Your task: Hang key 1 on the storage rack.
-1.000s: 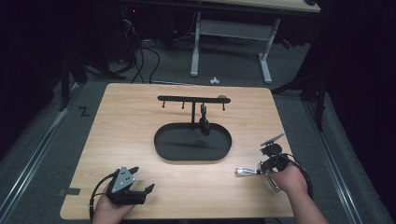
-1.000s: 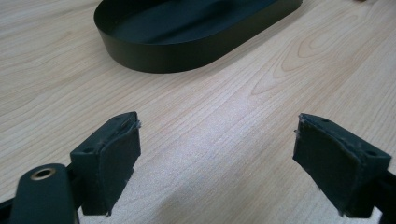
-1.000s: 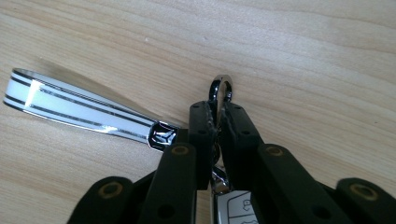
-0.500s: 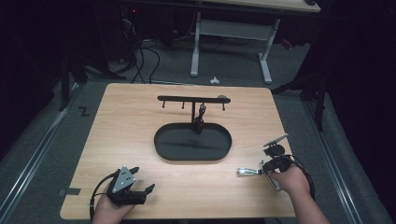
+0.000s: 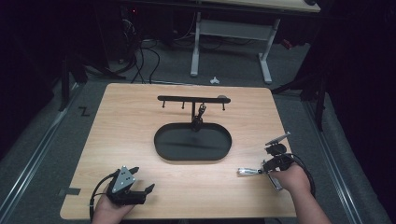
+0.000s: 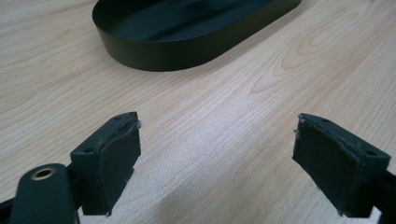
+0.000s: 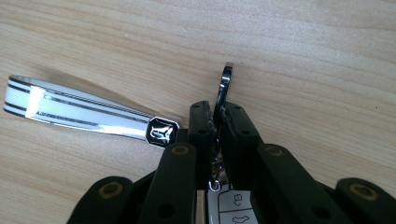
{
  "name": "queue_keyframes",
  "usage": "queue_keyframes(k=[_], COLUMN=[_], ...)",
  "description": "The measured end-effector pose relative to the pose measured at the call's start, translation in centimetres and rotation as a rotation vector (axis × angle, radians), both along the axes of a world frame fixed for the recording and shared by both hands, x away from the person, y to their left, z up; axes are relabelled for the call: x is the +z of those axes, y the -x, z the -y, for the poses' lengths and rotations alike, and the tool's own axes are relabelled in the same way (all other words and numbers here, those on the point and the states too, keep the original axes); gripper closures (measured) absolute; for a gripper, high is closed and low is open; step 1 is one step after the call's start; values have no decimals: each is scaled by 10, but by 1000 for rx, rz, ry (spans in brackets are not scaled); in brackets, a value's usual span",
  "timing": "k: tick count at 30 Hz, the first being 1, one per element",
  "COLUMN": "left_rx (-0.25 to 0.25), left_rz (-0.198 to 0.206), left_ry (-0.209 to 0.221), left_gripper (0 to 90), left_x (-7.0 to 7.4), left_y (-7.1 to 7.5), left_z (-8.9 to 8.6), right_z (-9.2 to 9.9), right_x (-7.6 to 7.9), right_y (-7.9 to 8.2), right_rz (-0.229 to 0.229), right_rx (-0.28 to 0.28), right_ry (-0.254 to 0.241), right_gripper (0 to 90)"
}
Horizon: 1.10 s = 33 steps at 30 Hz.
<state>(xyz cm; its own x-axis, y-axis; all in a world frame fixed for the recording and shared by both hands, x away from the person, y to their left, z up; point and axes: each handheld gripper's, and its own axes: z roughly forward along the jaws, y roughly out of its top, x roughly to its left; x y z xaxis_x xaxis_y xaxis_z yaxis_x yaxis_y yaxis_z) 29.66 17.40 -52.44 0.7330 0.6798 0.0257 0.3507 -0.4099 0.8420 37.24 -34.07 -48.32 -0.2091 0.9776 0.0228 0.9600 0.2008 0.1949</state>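
My right gripper [image 7: 215,119] is shut on a metal key ring [image 7: 225,88], which stands edge-up between the pads just above the wooden table. Its jaws have just been closing on the ring. A silver strap with a dark emblem [image 7: 79,109] trails from the ring to the left, and a car key fob [image 7: 231,207] hangs under the jaws. From the high view the right gripper [image 5: 265,168] is near the table's front right, with the strap [image 5: 247,171] pointing left. At the front left, my left gripper [image 5: 142,179] rests open on the table, nothing between its pads [image 6: 112,158].
A black oval tray [image 5: 161,151] lies in the middle of the table; its wall [image 6: 177,51] is ahead of the left gripper. Behind it stands a black bar rack with hooks [image 5: 173,98], and a dark item [image 5: 200,114] hangs from one hook.
The right hand has shifted slightly to the right with the keys in its gripper. The left gripper has stayed where it was.
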Motion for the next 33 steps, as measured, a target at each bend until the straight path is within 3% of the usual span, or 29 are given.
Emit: queue_keyframes(k=[18, 24, 28, 33], left_rx=[3, 1, 4, 3], left_rz=[1, 2, 1, 1], left_ry=[0, -3, -3, -4], left_gripper=[154, 154, 154, 155], left_x=[0, 0, 0, 0], left_y=[0, 0, 0, 0], left_z=[0, 0, 0, 0], right_z=[-4, -6, -6, -13], right_x=[0, 1, 1, 14], right_y=[-4, -4, -3, -2], right_rz=[-9, -14, 0, 10], right_rx=[-10, 6, 19, 55], right_ry=[34, 57, 49, 20], right_gripper=[799, 845, 854, 859])
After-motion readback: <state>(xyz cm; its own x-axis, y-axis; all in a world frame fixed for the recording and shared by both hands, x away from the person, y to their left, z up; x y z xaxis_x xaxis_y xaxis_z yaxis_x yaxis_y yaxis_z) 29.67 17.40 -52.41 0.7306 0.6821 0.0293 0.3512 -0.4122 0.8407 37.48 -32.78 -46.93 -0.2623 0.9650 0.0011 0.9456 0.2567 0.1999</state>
